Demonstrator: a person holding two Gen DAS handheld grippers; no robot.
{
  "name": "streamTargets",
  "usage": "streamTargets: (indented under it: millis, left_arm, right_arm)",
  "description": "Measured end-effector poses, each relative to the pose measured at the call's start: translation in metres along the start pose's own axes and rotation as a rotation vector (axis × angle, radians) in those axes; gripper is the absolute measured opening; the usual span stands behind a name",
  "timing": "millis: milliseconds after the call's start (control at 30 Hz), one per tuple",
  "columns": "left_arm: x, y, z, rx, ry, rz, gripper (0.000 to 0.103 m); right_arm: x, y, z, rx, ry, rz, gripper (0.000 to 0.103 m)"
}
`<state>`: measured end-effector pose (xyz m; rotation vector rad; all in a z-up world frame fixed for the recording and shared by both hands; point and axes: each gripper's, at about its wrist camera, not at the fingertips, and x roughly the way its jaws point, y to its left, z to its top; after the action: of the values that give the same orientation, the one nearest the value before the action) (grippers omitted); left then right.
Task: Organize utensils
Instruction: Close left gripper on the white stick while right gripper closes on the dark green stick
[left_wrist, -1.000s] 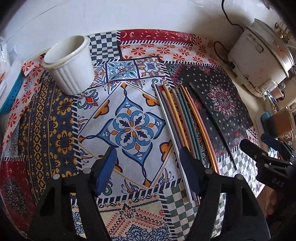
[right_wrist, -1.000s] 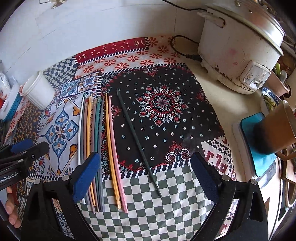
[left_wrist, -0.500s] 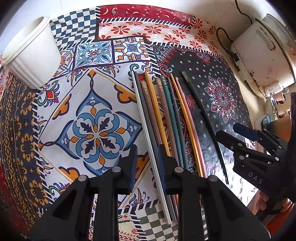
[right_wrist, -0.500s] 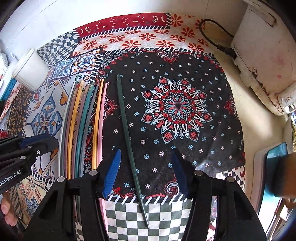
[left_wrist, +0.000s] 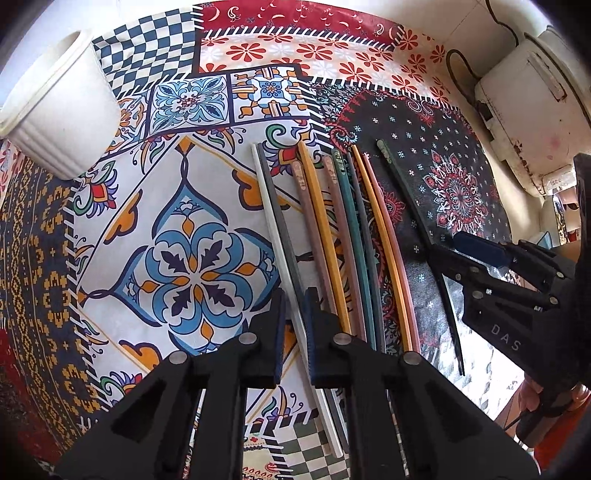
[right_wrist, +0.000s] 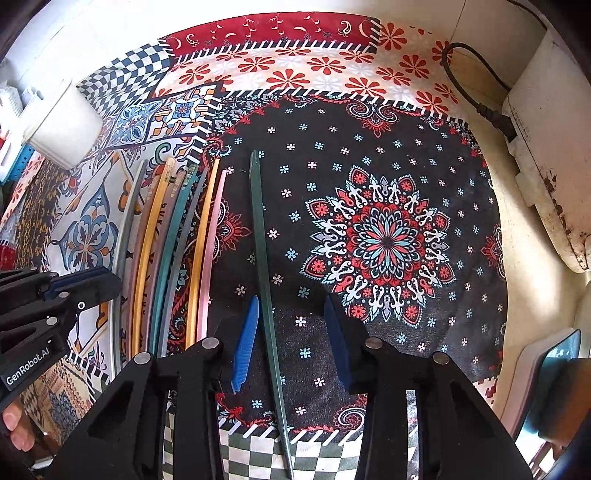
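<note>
Nothing sorted yet: all chopsticks (left_wrist: 332, 240) flat on worktop (left_wrist: 177, 206), white cup (left_wrist: 59, 110) far ahead-left of left claw (left_wrist: 294, 332), apparently empty. Left claw nearly together around white chopstick (left_wrist: 275, 236) and grey chopstick (left_wrist: 282, 229), contact unclear; right claw (right_wrist: 291, 339) apart, straddling lone dark green chopstick (right_wrist: 263, 258), nearer left pad. Remaining: grip, lift, drop into cup, repeat for the rest.
</note>
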<state>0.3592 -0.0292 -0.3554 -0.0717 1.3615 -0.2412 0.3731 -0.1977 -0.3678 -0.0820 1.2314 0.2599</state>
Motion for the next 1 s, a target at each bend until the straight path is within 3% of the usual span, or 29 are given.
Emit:
streamTargets:
  millis: [533, 700, 833, 1000]
  left_arm:
    - [-0.007, 0.011, -0.014, 0.016, 0.005, 0.029, 0.009]
    - [-0.006, 0.013, -0.009, -0.015, -0.003, 0.019, 0.008]
    - [-0.003, 0.001, -0.007, 0.037, -0.014, 0.047, 0.005]
    - [0.001, -0.006, -0.003, 0.069, -0.035, 0.03, 0.004]
  right_arm:
    - [0.006, 0.011, 0.005, -0.095, 0.014, -0.004, 0.037]
    - [0.007, 0.014, 0.015, -0.15, 0.043, -0.001, 0.031]
    - [0.009, 0.017, 0.02, -0.161, 0.054, -0.003, 0.01]
    - [0.011, 0.023, 0.025, -0.129, 0.071, 0.032, 0.006]
